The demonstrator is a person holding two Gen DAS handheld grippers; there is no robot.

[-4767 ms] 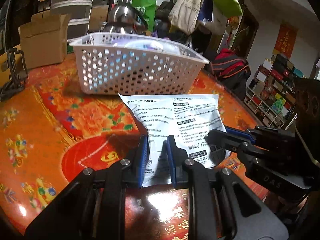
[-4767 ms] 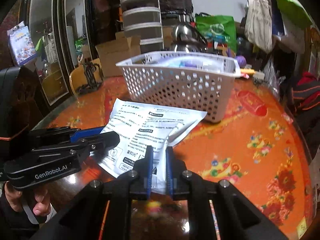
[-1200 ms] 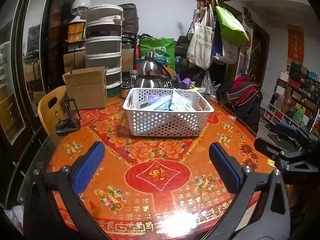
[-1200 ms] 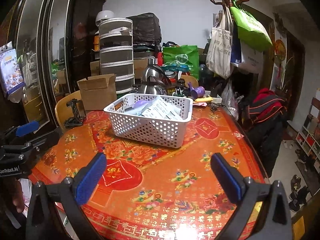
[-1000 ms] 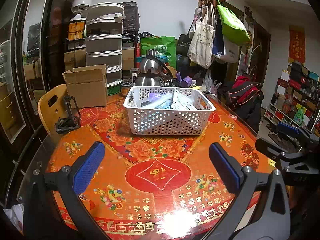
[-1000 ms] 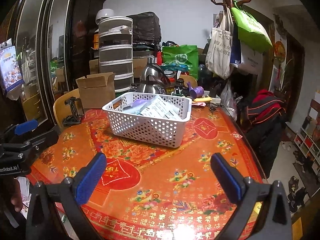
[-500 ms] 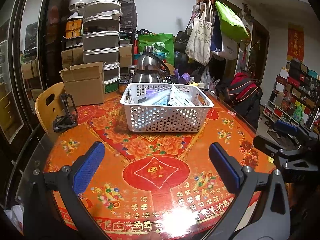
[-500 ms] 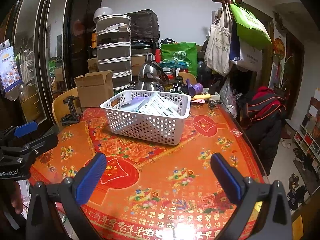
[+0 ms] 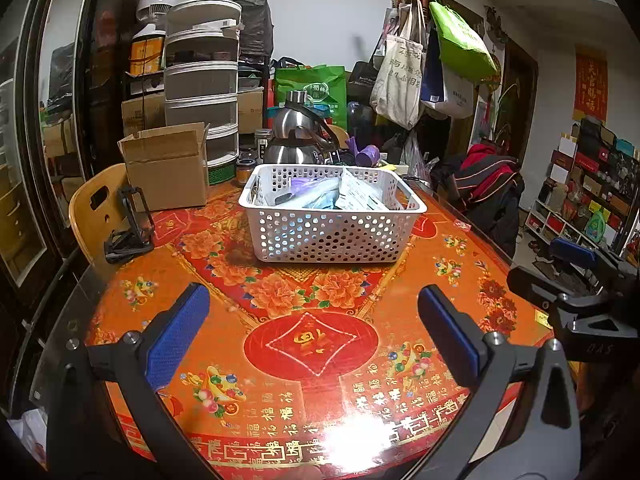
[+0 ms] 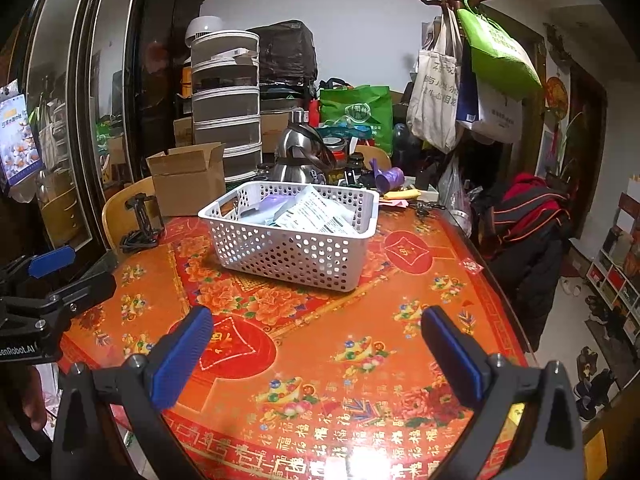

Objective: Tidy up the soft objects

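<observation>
Now inside the white basket (image 9: 332,236) rather than on the table, the printed packet (image 10: 316,210) lies ahead of both empty, wide-spread grippers, left gripper (image 9: 312,334) nearer than right gripper (image 10: 318,354).

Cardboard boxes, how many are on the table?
1. An open cardboard box stands at the far left of the table, left of the white basket, in front of the stacked drawers. More boxes sit behind, off the table; some may be hidden.
</observation>
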